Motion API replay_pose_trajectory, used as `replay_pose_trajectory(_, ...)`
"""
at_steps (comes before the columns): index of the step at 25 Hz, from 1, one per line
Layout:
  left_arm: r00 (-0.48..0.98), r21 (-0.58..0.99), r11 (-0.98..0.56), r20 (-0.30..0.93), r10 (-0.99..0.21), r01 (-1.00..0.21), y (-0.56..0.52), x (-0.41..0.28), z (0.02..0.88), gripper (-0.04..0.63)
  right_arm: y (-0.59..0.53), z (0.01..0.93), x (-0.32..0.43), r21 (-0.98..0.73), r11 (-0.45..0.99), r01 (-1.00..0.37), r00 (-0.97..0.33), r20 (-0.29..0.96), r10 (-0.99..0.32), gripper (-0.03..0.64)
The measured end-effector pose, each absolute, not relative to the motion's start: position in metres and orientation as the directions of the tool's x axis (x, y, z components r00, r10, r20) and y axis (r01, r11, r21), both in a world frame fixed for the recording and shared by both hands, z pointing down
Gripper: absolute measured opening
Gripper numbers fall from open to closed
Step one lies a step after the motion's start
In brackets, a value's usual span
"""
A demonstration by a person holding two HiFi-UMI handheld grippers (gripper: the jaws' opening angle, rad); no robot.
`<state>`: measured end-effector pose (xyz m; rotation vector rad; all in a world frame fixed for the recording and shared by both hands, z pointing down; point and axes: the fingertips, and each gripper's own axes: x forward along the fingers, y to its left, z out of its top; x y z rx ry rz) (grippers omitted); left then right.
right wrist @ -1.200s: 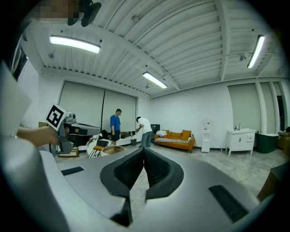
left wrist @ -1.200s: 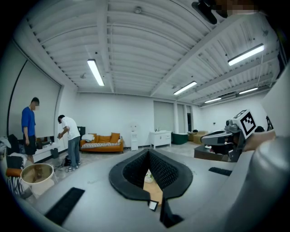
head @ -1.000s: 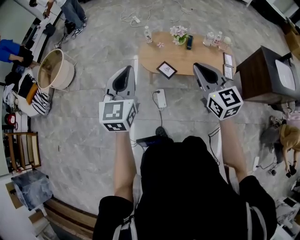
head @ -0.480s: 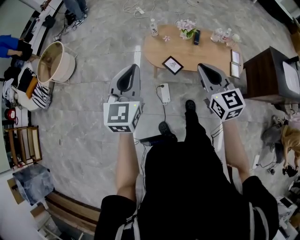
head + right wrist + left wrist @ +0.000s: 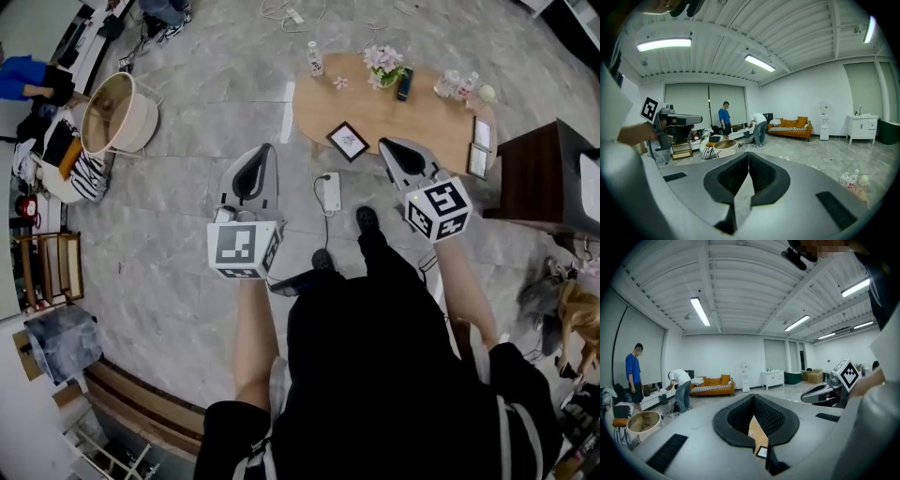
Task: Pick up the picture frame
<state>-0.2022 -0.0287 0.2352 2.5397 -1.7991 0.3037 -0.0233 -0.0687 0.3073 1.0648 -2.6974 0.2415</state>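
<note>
The picture frame (image 5: 348,141), black with a white mat, lies flat on the near left part of the oval wooden table (image 5: 422,117). My left gripper (image 5: 266,150) hangs over the floor to the left of the table, its jaws shut and empty. My right gripper (image 5: 384,143) is shut and empty too, its tip by the table's near edge just right of the frame. In the left gripper view the frame (image 5: 762,452) and table (image 5: 757,434) show through the slit below the left gripper (image 5: 753,397). The right gripper (image 5: 748,153) faces across the room.
The table carries a bottle (image 5: 315,59), flowers (image 5: 386,61), a dark phone (image 5: 404,84), more bottles (image 5: 450,82) and two other frames (image 5: 482,133) at its right end. A dark cabinet (image 5: 534,178) stands right of it. A power strip (image 5: 330,192) lies on the floor, a round basket (image 5: 117,112) at left.
The person has stepped toward the table, which now lies closer. Both grippers have moved forward and down; the right tip now sits beside the picture frame.
</note>
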Motion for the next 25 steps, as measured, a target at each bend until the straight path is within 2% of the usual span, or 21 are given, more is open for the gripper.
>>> replay_pose_trajectory(5,0.266,-0.117,-0.288,0.172,-0.949,-0.951,-0.063,-0.183,0.239,0.011,-0.112,0.332,-0.020,-0.118,0.770,-0.627,-0.764,0.285,-0.578,0.014)
replay_pose_trajectory(15,0.181,-0.051,-0.197,0.229,-0.956,-0.979,-0.124,-0.158,0.277,0.011,-0.171,0.412,-0.016,-0.229,0.795,-0.561,-0.810,0.352,-0.470,0.014)
replay_pose_trajectory(25,0.155,-0.060,-0.180,0.295,-0.943,-0.982,-0.158,-0.157,0.313,0.011,-0.194,0.518,-0.018,-0.350,0.732,-0.585,-0.783,0.479,-0.397,0.014)
